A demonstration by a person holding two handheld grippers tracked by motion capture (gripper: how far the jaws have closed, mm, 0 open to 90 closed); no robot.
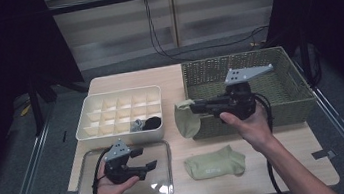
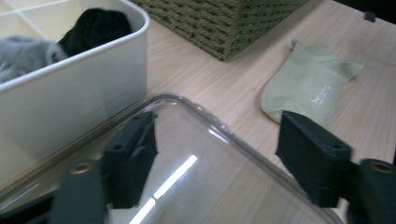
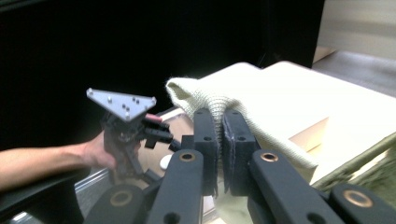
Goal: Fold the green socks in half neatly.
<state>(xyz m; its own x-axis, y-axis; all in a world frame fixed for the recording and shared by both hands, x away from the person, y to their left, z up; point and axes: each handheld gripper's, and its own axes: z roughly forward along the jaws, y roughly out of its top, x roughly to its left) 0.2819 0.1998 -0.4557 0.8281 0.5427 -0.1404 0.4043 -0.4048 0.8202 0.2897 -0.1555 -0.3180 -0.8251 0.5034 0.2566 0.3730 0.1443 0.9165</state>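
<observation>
The right hand-held gripper (image 1: 196, 107) was clamped on a soft green sock (image 1: 186, 121) that hung down below its tips. The left hand-held gripper (image 1: 149, 158) was apart.

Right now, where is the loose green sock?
High view: the sock lies flat at the table's front edge, right of the clear lid, in front of the basket.

Right hand-held gripper (image 3: 220, 149) pinching a pale sock (image 3: 233, 100), left hand-held gripper (image 3: 156, 135) beyond, dark backdrop
</observation>
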